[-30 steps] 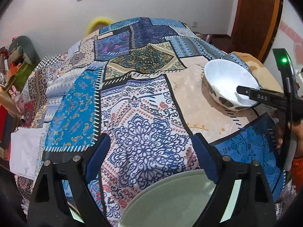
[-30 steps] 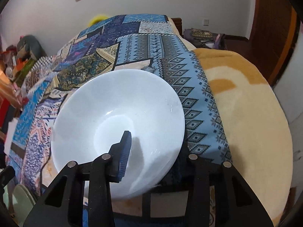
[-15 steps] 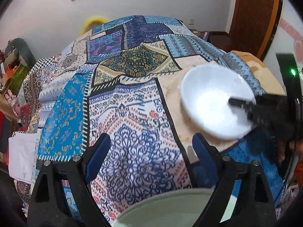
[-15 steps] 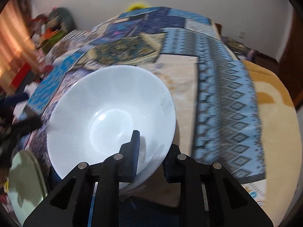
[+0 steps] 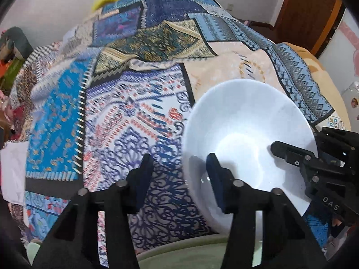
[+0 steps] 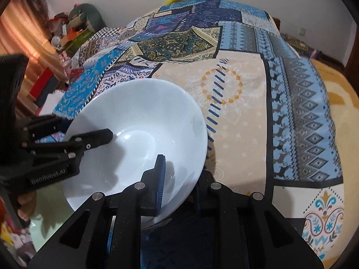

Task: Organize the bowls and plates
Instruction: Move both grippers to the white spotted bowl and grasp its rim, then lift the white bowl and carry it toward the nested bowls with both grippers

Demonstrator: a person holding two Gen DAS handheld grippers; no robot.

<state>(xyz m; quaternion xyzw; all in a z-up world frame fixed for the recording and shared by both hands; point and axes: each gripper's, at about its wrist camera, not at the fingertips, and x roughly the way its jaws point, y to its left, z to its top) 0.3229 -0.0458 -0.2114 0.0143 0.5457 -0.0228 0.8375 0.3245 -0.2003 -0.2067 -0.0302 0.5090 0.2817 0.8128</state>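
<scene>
White bowl [image 6: 143, 132], glossy, empty, tilted, its near rim between the right fingers [image 6: 160, 179], pale green plate [image 5: 193, 255] just below the left fingers [image 5: 215, 179]

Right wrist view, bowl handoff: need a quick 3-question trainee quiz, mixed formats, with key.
1. True or false: the right gripper is clamped on the rim of the white bowl.
2. How do the fingers of the left gripper stand at the bowl? A: both inside it. B: one inside, one outside the rim. C: both well clear of it.
3. Fill in: at the bottom of the left wrist view, under the bowl's near edge, shows a pale green ___.

Key: 1 true. 2 B; its jaws have just been closing with the rim between them, not yet pinching it. 3 plate.
</scene>
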